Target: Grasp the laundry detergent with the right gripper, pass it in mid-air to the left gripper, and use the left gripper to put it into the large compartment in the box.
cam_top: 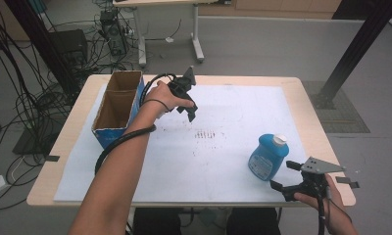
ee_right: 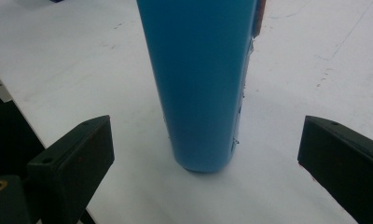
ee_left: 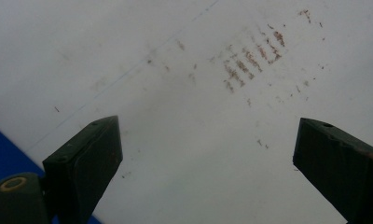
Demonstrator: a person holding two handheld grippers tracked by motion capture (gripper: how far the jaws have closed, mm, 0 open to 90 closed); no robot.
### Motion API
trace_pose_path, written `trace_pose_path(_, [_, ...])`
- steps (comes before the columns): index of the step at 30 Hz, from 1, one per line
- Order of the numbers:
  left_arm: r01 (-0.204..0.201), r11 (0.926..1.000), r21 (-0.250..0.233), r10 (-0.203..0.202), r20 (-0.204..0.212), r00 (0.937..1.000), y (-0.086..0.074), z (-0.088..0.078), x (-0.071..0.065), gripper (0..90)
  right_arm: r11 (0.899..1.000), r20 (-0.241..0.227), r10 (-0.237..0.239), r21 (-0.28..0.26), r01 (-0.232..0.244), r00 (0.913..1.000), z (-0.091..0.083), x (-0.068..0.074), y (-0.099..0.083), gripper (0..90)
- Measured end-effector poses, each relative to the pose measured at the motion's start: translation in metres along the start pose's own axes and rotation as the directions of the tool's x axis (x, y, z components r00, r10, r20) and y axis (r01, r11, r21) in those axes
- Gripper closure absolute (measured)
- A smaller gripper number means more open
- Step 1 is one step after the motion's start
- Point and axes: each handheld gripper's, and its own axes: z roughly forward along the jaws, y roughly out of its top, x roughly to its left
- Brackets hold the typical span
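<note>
Upright, blue bottle [cam_top: 267,157] wears a white cap.

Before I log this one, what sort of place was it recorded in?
Probably a lab or workshop set up for recording. A wooden table with a white sheet stands on a bare grey floor, loose black cables trail at the left, and a black frame post rises at the right.

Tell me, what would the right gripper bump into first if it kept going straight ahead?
Most likely the blue bottle. It stands upright straight ahead of the open right gripper, centred between the jaws, not yet touched.
</note>
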Motion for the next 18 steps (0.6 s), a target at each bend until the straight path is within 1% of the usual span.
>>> trace_pose_path(9, [-0.001,1.0,-0.001,0.001,-0.002,1.0,0.001,-0.0001,-0.0011,8.5,1.0,0.01,-0.009,-0.012,0.009,0.9999,0.0057,0.0008,-0.0023,3.2])
trace_pose_path(11, [-0.001,1.0,-0.003,0.001,0.001,1.0,0.0008,0.0006,-0.0008,8.5,1.0,0.002,-0.007,-0.015,0.007,1.0,0.0063,-0.0011,-0.0026,3.2])
trace_pose_path(14, [-0.002,1.0,0.001,0.002,-0.001,1.0,0.0014,0.0017,-0.0007,8.5,1.0,0.005,-0.008,-0.017,0.008,1.0,0.0072,-0.0013,-0.0026,3.0])
trace_pose_path(17, [0.006,1.0,0.0,-0.006,-0.016,0.9999,0.0016,0.0024,-0.002,8.6,1.0,0.007,-0.01,-0.02,0.01,0.9999,0.0078,-0.0019,-0.003,2.9])
trace_pose_path(18, [0.007,1.0,-0.002,-0.007,-0.008,0.9999,0.0014,0.0024,-0.0008,8.6,1.0,0.007,-0.01,-0.02,0.01,0.9999,0.0079,-0.0022,-0.003,2.9])
